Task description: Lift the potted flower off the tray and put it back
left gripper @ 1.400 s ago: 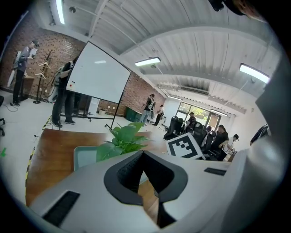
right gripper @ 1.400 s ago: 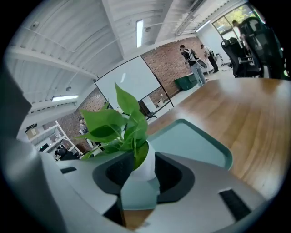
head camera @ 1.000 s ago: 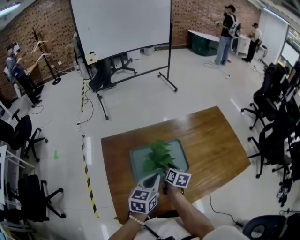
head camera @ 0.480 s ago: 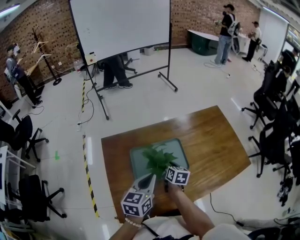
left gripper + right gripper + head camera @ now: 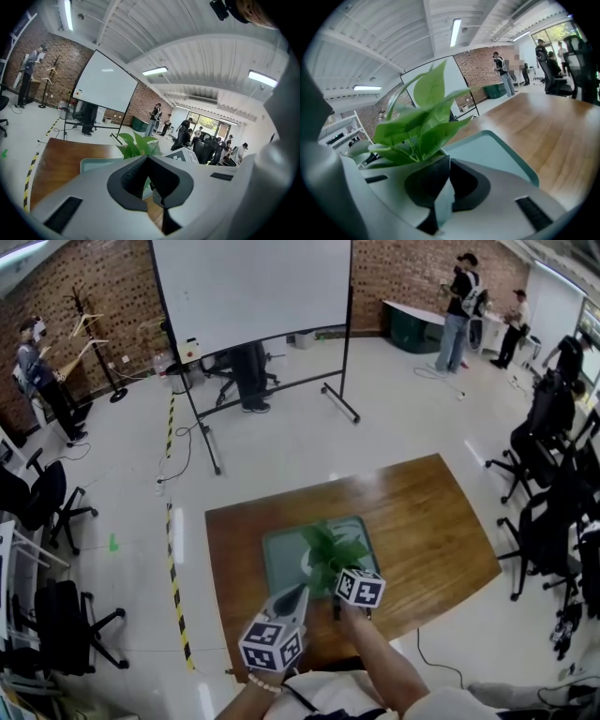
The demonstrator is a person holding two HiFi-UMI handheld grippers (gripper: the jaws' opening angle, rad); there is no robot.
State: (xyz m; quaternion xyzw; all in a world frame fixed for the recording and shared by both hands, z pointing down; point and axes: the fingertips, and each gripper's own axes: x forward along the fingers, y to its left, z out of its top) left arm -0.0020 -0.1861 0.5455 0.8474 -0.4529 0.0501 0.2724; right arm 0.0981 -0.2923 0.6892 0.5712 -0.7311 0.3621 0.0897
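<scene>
Your left gripper sits at the near edge of the tray with its jaws pressed together on nothing, so it plays no part in the hold. Just right of it, over the near part of the tray, is the plant. You can't see whether its base stands on the tray or has cleared it. The leaves are soft and springy and will bend or tear, so they're no place to grab. The pot below them is the only sound handle. It looks small, light and stiff, probably smooth-walled plastic, so weight should be no trouble, but slipping might be. Your right gripper, at the tray's near right, has just been closing its jaws. They now clench the pot's rim, and a pale wedge of its wall shows between them. A pinch on one side of the rim will likely let the pot swing under its leafy top, so keep the bite deep and the pot upright. Lift it straight off the tray and avoid quick wrist rolls. Further right, the far and right parts of the tray lie bare, with the table beyond, so there's flat room to set it back.
</scene>
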